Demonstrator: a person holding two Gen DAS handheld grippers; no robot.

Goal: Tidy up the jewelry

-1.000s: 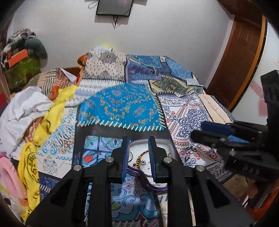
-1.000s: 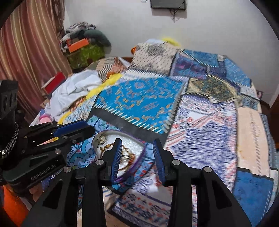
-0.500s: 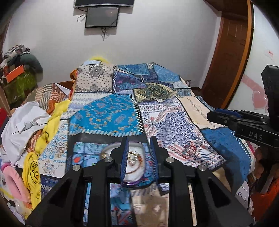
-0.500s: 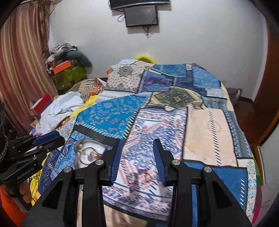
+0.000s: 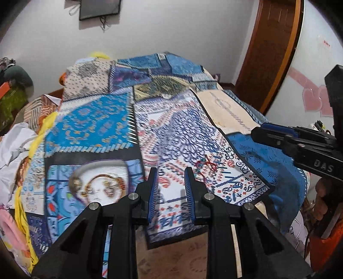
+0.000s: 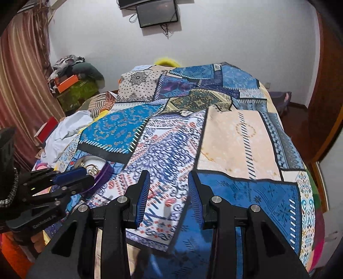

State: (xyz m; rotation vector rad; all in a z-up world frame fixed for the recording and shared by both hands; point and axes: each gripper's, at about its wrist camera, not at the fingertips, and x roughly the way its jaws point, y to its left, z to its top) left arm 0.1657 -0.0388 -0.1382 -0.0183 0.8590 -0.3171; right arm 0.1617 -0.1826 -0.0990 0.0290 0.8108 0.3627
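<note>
The blurry gold jewelry [image 5: 100,186] sits in a white dish [image 5: 111,169] near the left side of the bed [image 5: 182,128], half hidden in the right view by the left claw [image 5: 170,188], which gapes empty like the right claw [image 6: 168,197], under a wall screen [image 6: 157,12].

We are looking along the left gripper [image 5: 171,184], its jaws parted and empty above the patchwork bedspread [image 5: 182,133]. A white dish [image 5: 100,171] holding gold bangles [image 5: 105,184] is lying just left of the fingers. The right gripper [image 5: 276,137] is hanging at right, apart from both.
</note>
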